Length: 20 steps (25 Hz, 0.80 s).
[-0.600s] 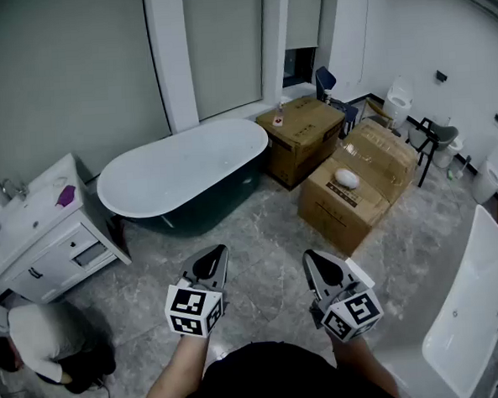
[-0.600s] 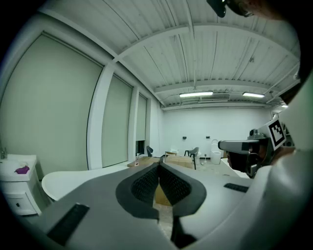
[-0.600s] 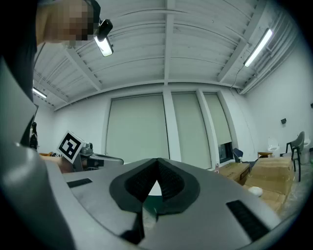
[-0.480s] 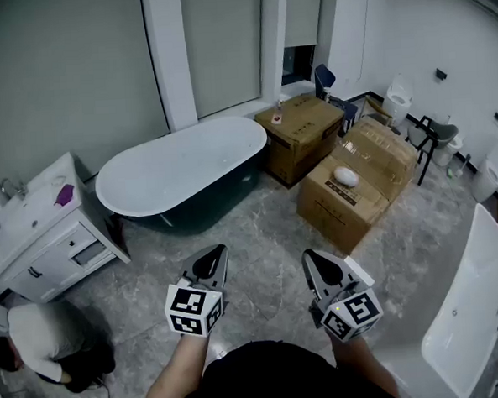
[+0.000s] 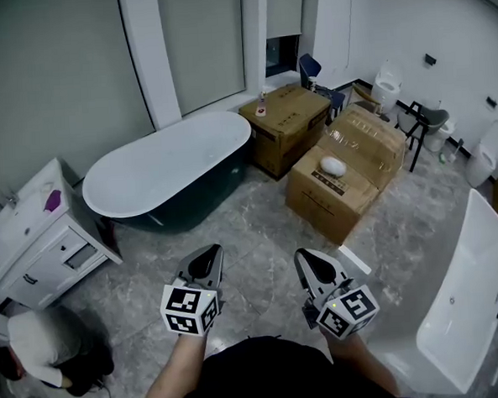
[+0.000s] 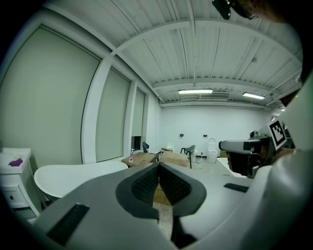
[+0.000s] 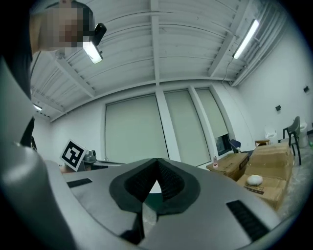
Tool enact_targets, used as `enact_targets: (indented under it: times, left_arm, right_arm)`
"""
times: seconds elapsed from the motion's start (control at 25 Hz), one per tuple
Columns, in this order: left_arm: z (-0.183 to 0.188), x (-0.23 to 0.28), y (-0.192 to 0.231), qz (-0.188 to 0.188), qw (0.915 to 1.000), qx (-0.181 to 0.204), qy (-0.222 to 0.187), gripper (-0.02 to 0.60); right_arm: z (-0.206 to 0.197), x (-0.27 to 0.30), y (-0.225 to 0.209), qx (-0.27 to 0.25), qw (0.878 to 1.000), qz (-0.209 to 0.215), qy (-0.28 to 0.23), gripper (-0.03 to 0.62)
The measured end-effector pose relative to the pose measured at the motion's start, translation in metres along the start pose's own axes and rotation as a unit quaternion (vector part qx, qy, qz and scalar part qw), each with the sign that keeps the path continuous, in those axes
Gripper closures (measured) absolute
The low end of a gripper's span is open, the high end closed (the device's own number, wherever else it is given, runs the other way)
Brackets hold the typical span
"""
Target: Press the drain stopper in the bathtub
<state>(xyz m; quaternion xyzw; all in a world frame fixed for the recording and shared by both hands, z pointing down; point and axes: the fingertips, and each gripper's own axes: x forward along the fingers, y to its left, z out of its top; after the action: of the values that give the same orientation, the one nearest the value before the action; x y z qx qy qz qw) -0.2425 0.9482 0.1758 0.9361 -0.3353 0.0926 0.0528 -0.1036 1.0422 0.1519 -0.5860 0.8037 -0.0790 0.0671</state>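
Note:
The bathtub (image 5: 167,167), white inside and dark outside, stands by the window wall across the floor from me; its pale rim (image 6: 73,173) also shows in the left gripper view. No drain stopper can be made out in it from here. My left gripper (image 5: 207,259) and right gripper (image 5: 308,264) are held side by side low in the head view, well short of the tub. In the gripper views the left gripper (image 6: 158,168) and right gripper (image 7: 157,175) have their tips closed together with nothing between them.
Two stacks of cardboard boxes (image 5: 288,122) (image 5: 348,173) stand right of the tub. A white vanity cabinet (image 5: 34,241) is at the left, with a crouching person (image 5: 41,351) below it. A second white tub (image 5: 461,303) lies at the right. Grey tiled floor (image 5: 251,227) separates me from the tub.
The whole room has slid a little left in the head view, the tub and boxes with it. Both grippers keep their places and stay shut.

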Motion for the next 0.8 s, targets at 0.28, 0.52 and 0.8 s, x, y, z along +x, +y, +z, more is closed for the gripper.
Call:
enact_targets:
  times: [0.28,0.52,0.8]
  left_arm:
    - [-0.015,0.022,-0.051,-0.016,0.9997,-0.011,0.015,0.566]
    - [-0.023,0.029,-0.069,-0.016,0.9994,-0.016,0.027,0.566]
    - [-0.032,0.05,-0.052,-0.009,0.9987,-0.03,0.04,0.566]
  right_arm:
    - [-0.016,-0.035,-0.023,0.023,1.0,0.013,0.016,0.58]
    - [-0.02,-0.049,-0.047,0.06,0.998,-0.004,0.023,0.58]
    - [-0.035,-0.036,-0.056,0.07,0.997,0.017,0.037,0.58]
